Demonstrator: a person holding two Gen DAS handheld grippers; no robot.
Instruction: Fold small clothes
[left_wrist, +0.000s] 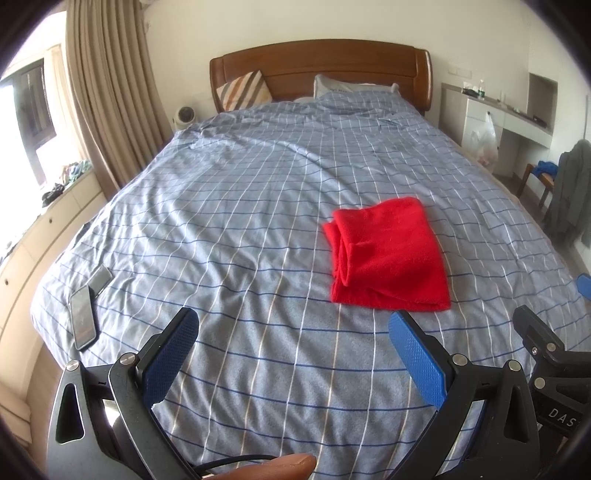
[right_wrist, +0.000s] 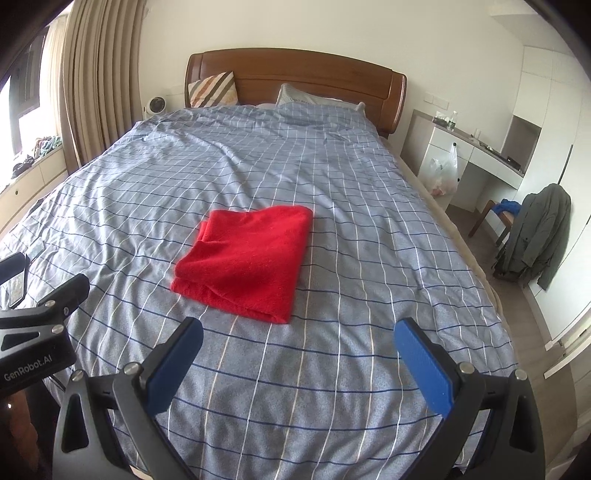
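Note:
A red cloth (left_wrist: 388, 254) lies folded into a rough rectangle on the blue checked bed cover (left_wrist: 240, 192). It also shows in the right wrist view (right_wrist: 247, 258), near the middle of the bed cover (right_wrist: 332, 177). My left gripper (left_wrist: 293, 325) is open and empty, held above the bed's near end, short of the cloth and to its left. My right gripper (right_wrist: 298, 334) is open and empty, just short of the cloth's near edge. Part of the right gripper's body (left_wrist: 546, 354) shows at the right of the left wrist view.
Two phones (left_wrist: 86, 314) lie on the bed's left side. Pillows (left_wrist: 245, 90) rest against the wooden headboard (left_wrist: 321, 66). Curtains (left_wrist: 110, 96) and a window ledge stand left. A desk (right_wrist: 476, 151), plastic bag (right_wrist: 443, 171) and a chair with a jacket (right_wrist: 535, 229) stand right.

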